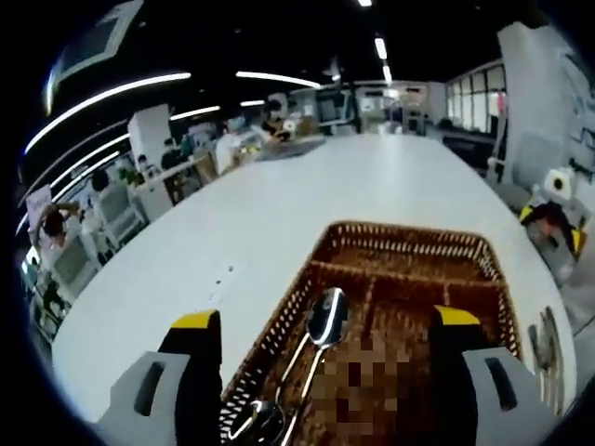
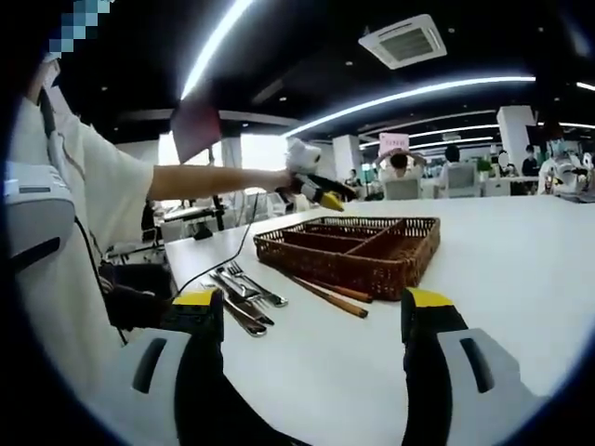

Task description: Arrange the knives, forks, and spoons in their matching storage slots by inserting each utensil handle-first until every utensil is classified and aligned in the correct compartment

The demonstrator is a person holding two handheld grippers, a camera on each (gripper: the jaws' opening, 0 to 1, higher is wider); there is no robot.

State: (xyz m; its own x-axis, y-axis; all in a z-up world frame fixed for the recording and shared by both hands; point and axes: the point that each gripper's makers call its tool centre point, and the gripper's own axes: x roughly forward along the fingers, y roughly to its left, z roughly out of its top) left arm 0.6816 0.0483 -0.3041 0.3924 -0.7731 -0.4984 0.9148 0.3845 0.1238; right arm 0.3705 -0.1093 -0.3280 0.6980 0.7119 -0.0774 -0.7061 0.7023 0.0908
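Here, in the left gripper view, the left claw [image 1: 327, 325] hangs spread over a brown wicker tray [image 1: 409, 243] that sits on a white surface [image 1: 270, 214], its two yellow-tipped jaws well apart and pinching nothing. Two spoons [image 1: 321, 321] lie side by side in the tray's left-hand compartment, bowls up toward the tray's cross divider; the nearer one shows only its bowl at the tray's near end. A blurred patch covers part of the tray's middle compartment, so what lies there cannot be told.

In the right gripper view, the right claw [image 2: 311, 311] is likewise spread and empty, low over the surface [image 2: 502, 260] and well short of the tray [image 2: 353, 251]. Two brown sticks [image 2: 325, 295] lie on the surface against the tray's near wall. Left of the tray lies a small heap of metal cutlery [image 2: 244, 293]: one fork shows its tines, the rest overlap too much to count. Above the tray, the left claw [image 2: 321, 190] hovers, held by a person's outstretched arm [image 2: 214, 181].
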